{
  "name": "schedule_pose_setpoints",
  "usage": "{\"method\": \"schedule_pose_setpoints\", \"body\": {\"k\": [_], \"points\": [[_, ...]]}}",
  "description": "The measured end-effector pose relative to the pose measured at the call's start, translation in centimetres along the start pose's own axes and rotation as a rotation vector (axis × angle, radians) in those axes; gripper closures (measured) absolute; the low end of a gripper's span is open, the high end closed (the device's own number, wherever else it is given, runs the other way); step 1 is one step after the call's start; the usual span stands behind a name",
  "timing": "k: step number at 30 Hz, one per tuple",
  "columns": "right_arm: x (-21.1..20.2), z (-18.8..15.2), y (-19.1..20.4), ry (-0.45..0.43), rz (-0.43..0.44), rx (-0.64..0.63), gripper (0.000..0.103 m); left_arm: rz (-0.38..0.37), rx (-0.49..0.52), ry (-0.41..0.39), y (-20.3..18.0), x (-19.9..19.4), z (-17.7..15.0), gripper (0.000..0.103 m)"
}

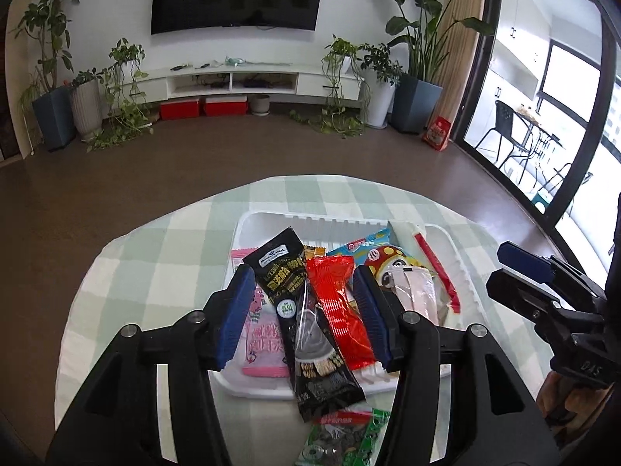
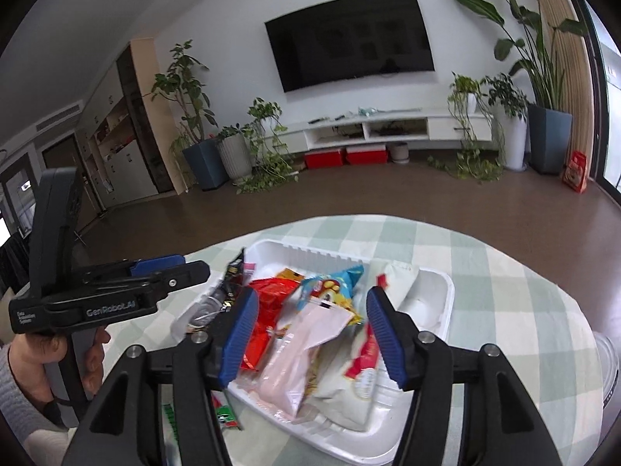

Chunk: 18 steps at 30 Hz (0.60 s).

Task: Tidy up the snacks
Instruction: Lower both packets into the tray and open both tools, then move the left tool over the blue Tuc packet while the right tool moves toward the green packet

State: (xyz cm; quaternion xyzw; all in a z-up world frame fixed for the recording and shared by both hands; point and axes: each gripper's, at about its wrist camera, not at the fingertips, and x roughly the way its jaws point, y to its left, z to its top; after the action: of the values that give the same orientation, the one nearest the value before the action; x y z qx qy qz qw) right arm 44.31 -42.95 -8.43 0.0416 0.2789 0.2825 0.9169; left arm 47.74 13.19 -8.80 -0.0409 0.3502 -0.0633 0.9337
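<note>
Snacks [image 1: 341,303]: lying heaped in the white tray [image 1: 271,221].
Green packet [image 1: 345,442]: lying just outside the tray's near rim.
Left gripper [image 1: 302,283]: hovering over the tray, jaws apart, gripping nothing.
Right gripper [image 2: 310,306]: hovering over the tray, jaws apart, empty.

Daylight enters through the glass door [image 1: 551,116], overexposed at the right, and lights the room evenly with soft shadows. Fisheye distortion bends the edges into dark corners. Wrappers in the tray [image 2: 434,283] show slight motion blur and glare.
</note>
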Motion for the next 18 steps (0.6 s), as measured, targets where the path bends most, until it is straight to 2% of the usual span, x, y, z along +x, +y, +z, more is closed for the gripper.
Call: {"method": "schedule_pose_setpoints", "body": {"k": [4,8,15,18], "points": [[-1.4,-0.1,2.0,-0.004,0.035,-0.036,0.040,-0.010,-0.005,-0.013,-0.4,-3.4,-2.0,0.051],[-2.7,-1.2,3.8,0.018,0.075,-0.067,0.037,-0.014,0.000,0.013,-0.5,-6.1,-5.2,0.047],[-3.0,-5.7,5.9,0.139,0.135,-0.074,0.035,-0.026,-0.041,0.097,0.2,-8.7,-10.7,0.047],[-2.2,-7.5,6.9,0.194,0.130,-0.098,0.035,-0.046,-0.098,0.127,0.6,-9.6,-13.1,0.047]]}}
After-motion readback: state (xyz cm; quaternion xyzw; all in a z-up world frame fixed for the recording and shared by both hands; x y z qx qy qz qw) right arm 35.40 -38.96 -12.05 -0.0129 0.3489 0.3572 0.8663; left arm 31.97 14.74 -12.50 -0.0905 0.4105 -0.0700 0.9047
